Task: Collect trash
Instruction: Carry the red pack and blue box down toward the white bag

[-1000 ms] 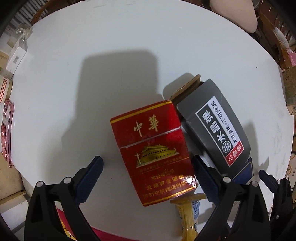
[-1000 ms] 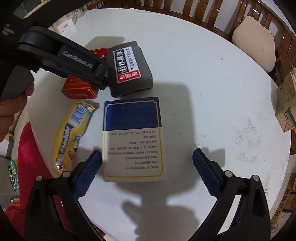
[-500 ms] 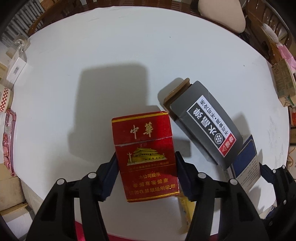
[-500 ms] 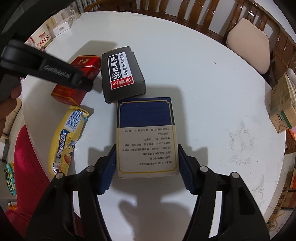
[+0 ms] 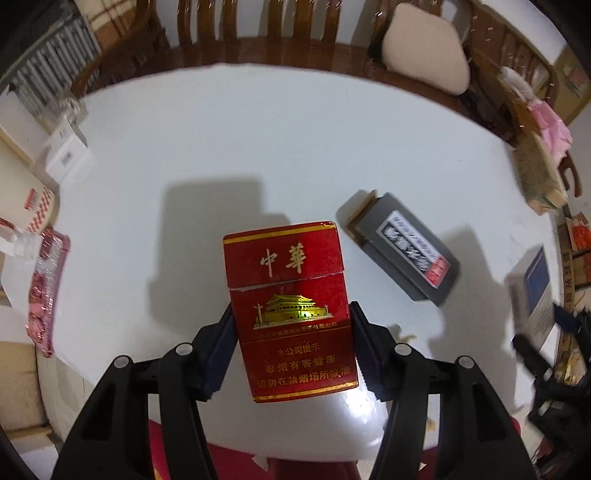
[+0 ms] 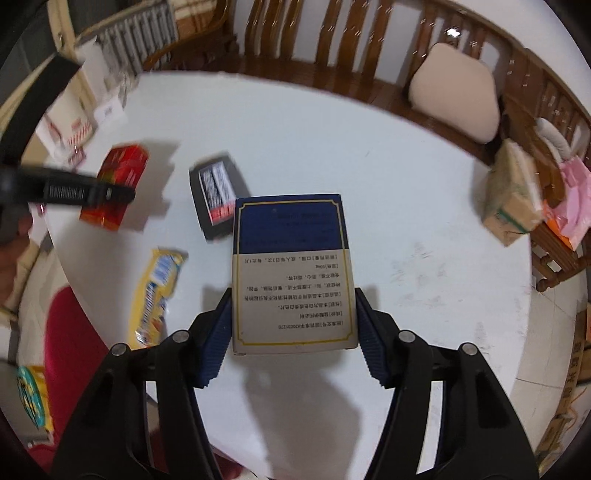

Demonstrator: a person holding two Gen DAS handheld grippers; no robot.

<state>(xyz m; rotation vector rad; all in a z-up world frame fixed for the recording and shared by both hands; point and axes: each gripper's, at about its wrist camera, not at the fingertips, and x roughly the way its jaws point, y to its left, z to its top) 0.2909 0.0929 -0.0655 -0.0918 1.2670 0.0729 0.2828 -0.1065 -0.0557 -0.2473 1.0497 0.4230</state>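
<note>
The round white desk [image 5: 280, 147] lay mostly bare beyond both sets of tongs, its far edge curving close under a row of wooden chair backs [image 5: 258, 33], one chair carrying a beige cushion [image 5: 424, 59]. The widest clear stretch was ahead and to the right of the right tongs.

The left tongs [image 5: 291, 347] were clenched on a red cigarette pack [image 5: 290, 310], pads pressed to its two long sides, the pack held clear above the desk with its lid end pointing away and its lid shut. The right tongs [image 6: 293, 332] gripped a blue and white carton [image 6: 293, 273] the same way, closed, printed face up, lifted off the surface.

Ahead and to the right of the left tongs a dark grey box [image 5: 404, 254] lay flat on the desk, one end flap standing open; what was inside I could not see. From the right side, that box sat just beyond and left of the held carton. A yellow snack wrapper [image 6: 157, 295] lay left of the right tongs, near the desk's near edge.

Off the left edge stood white boxes [image 5: 68, 153] and a red packet [image 5: 46, 291]; off the right, a cardboard box [image 6: 511, 199] and a pink bag [image 6: 570, 195].
</note>
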